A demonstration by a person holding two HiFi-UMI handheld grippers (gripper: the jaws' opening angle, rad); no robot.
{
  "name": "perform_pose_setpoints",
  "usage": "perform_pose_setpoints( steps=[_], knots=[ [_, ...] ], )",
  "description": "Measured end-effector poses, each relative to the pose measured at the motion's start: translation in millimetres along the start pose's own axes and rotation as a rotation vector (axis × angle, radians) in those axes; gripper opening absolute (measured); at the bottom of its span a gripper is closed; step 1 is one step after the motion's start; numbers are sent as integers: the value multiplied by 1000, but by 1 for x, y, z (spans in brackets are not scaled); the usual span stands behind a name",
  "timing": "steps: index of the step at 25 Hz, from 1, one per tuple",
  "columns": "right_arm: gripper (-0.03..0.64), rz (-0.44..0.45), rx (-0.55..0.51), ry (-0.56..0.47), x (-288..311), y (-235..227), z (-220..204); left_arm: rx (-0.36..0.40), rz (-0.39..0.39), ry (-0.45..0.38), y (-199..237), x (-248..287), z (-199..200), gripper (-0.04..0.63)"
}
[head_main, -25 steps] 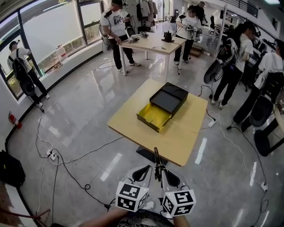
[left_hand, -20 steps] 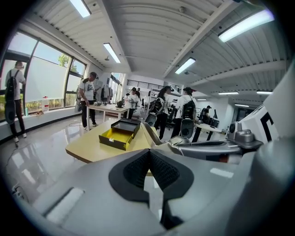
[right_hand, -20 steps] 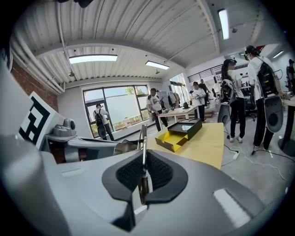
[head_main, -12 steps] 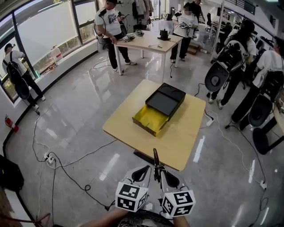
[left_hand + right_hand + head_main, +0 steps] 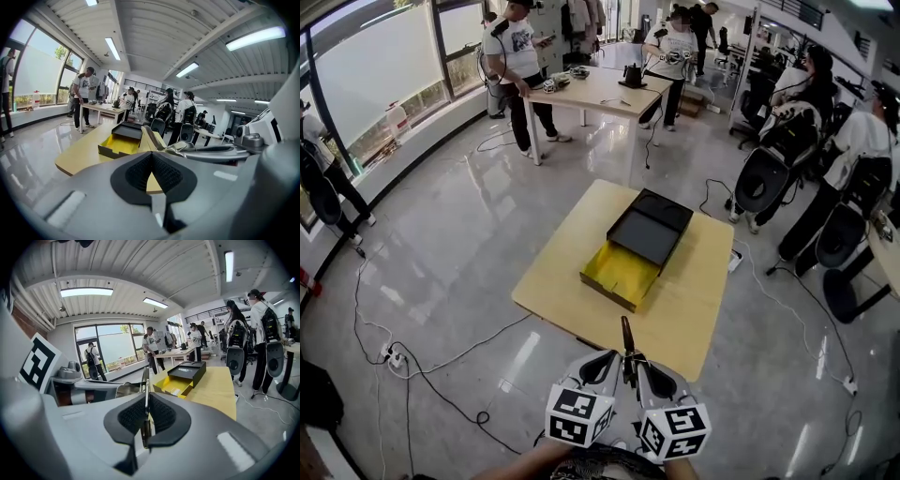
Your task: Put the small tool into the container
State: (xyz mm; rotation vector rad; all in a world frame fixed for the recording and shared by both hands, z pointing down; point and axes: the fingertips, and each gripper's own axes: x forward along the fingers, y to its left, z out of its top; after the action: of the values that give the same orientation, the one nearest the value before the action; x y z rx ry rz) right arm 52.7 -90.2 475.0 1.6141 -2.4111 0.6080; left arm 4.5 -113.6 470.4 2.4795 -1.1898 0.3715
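While the right claw (image 5: 146,409) pinches the small tool (image 5: 146,379) near its lower end, left claw (image 5: 151,171) clenched empty, it looks stiff, light and slippery.

No readable txt, labels, brands or nos in any view; square b/w patterns (image 5: 578,415) at 6 o'clock, head view, carry no letters

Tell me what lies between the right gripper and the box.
Head view: only bare tabletop separates the right gripper, holding the small tool, from the box.
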Motion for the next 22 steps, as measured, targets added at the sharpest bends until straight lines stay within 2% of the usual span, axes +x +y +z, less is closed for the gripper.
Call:
perform_pose_setpoints(
  steps=[15,22],
  knots=[
    [8,-47,14,18,-12,-11,-6,9,-52,18,-18,5,-8,15],
    [8,-41,37,19,-13,-6,-9,14,-35,34,-13,-4,-11,15]
  ],
)
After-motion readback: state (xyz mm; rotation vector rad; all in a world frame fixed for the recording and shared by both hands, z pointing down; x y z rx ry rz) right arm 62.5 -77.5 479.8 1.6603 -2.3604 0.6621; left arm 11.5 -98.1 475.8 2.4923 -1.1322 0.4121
